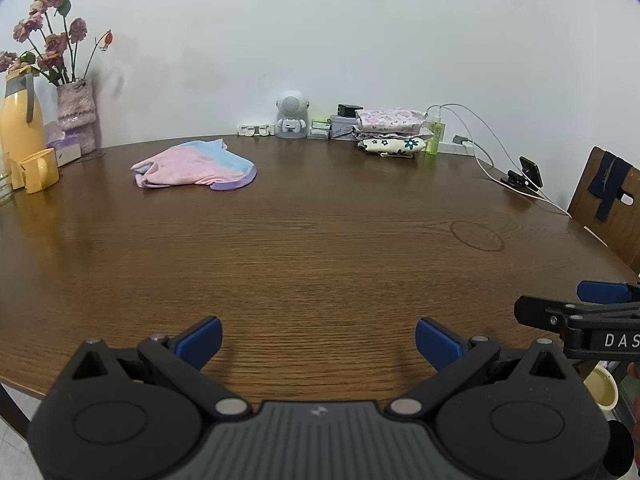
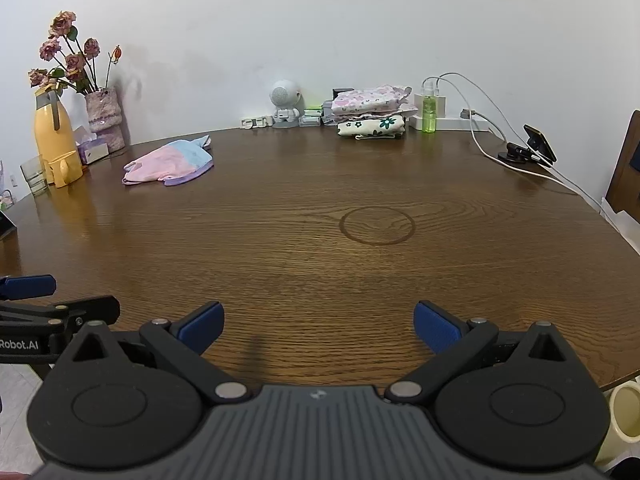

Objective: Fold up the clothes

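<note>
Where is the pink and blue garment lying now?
The pink and blue garment lies unfolded on the table's far left, near the yellow mug and flower vase.

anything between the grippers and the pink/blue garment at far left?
Nothing visible. Bare table lies between both open grippers, left gripper and right gripper, and the pink and blue garment. The yellow mug sits off to its left.

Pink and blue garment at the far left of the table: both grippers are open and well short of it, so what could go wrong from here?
Reaching for the garment, the left gripper could knock the yellow cup beside it. Crumpled layers may cause a multi-layer pinch.
</note>
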